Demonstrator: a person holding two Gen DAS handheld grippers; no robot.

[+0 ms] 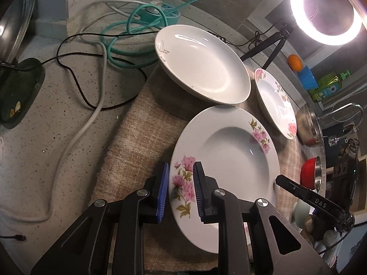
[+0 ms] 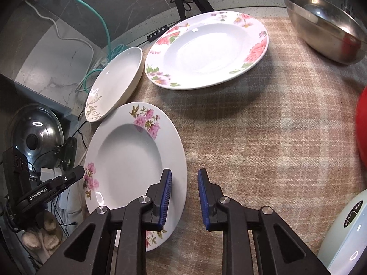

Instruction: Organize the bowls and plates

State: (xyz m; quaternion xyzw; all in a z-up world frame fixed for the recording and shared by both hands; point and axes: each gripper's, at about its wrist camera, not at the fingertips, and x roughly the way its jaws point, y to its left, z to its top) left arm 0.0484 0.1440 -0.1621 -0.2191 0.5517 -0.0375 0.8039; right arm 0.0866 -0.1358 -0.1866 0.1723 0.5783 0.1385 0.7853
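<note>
The left tongs (image 1: pixel 181 192) are built of matte black angular arms with triangular cut-outs, round silver screw heads at the joints, and two fingers faced with ribbed blue pads (image 1: pixel 162 194). The right tongs (image 2: pixel 184 198) have the same make: black linkage arms, silver pivot screws, and blue ridged pads (image 2: pixel 166 197) on black finger blocks. Seen from the opposite camera, one black body carries white lettering reading "DAS" and the other reads "GenRobot.AI", with thin dark cables trailing near the latter.
</note>
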